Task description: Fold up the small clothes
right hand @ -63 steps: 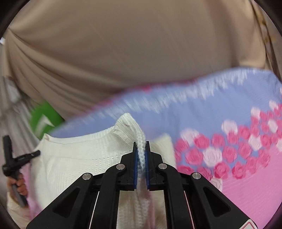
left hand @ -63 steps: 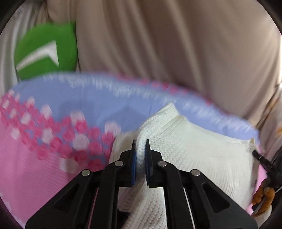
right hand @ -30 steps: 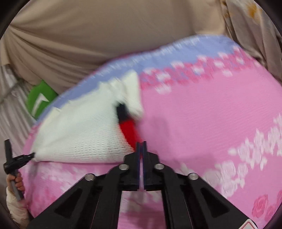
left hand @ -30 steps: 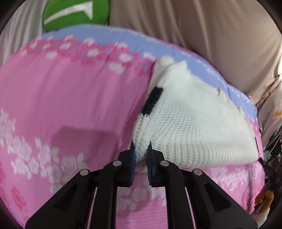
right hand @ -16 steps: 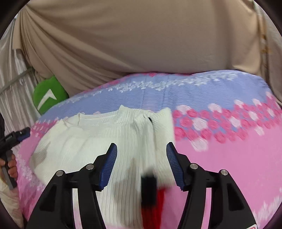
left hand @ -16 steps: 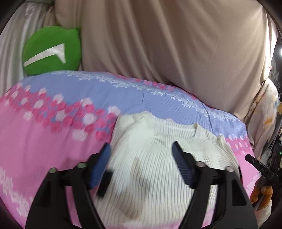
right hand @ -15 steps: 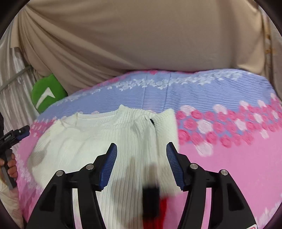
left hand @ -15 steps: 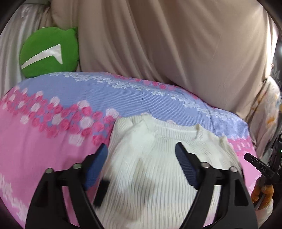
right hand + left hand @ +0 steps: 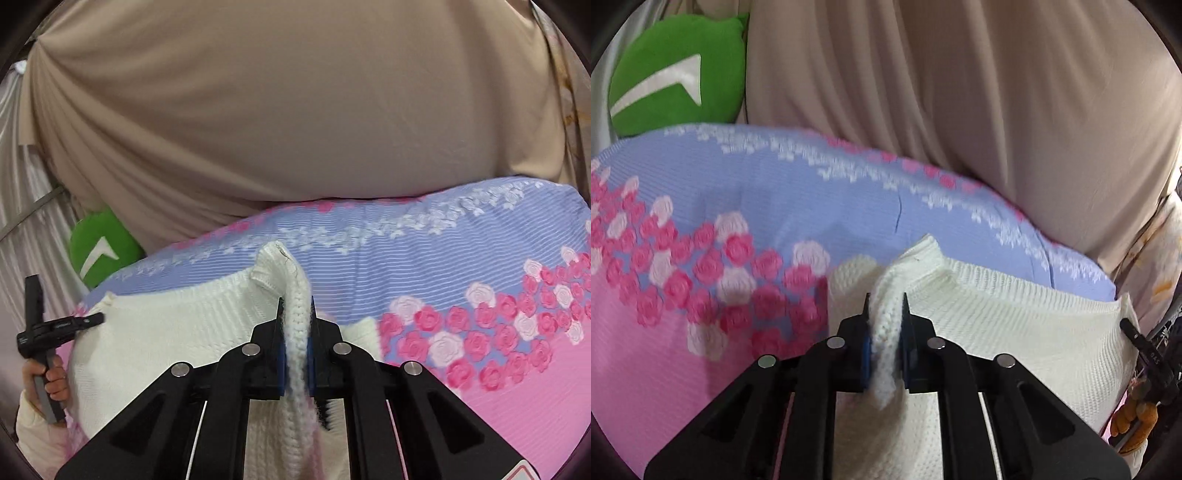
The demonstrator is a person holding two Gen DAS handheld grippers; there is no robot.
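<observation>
Bedspread (image 9: pixel 701 206) below, both hand-held grippers pinch sweater (image 9: pixel 1015 332).

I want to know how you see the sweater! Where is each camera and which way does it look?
Left wrist: sits on the left gripper, looking along it over the white sweater to the green cushion; a hand shows at the far right.
Right wrist: sits on the right gripper, looking the same way; a hand shows at the left.
Both share: sweater, flowered blanket, cushion, beige curtain.
</observation>
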